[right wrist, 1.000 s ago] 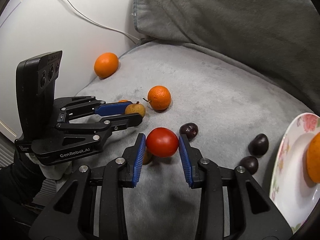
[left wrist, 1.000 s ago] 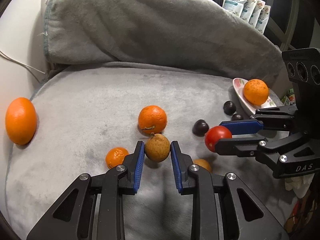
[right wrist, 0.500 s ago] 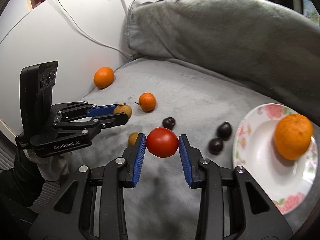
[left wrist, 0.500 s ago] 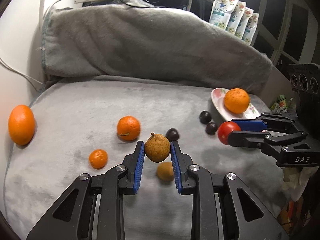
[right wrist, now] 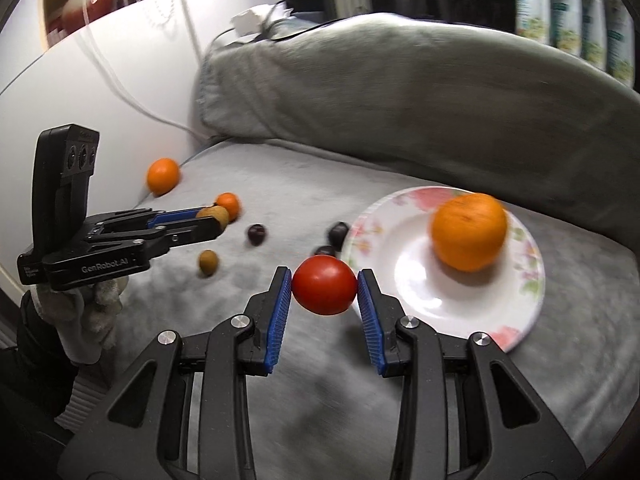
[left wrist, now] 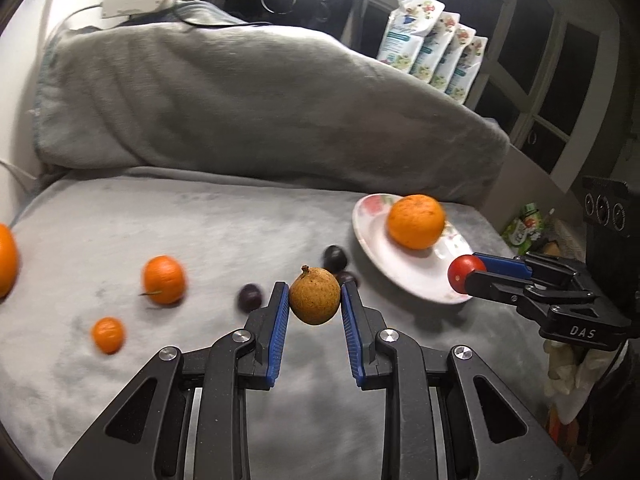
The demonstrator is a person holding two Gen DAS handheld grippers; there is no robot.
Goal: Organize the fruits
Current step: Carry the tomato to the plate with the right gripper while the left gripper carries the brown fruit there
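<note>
Fruits, loose on a grey blanketed cushion [left wrist: 200,224]: one brown russet fruit [left wrist: 315,295] clamped in the left claw [left wrist: 315,304], held clear of the cushion; one red tomato [right wrist: 324,285] clamped in the right claw [right wrist: 324,292], at the near rim of the floral plate [right wrist: 408,280]. Plate sits toward the cushion's right edge and carries one large orange [right wrist: 469,232]. Still on the cushion: three dark plums [left wrist: 250,297] near the plate's left rim, two oranges [left wrist: 164,280] and a small mandarin [left wrist: 107,334] toward the left edge, one small brown fruit [right wrist: 208,262] near the front. Risks, as judged: both claws converge on one plate, so they may collide; round fruit released on the shallow, sloping plate may roll off or knock the orange out; the soft cushion could tip the plate under added weight; too firm a squeeze may bruise the tomato.
</note>
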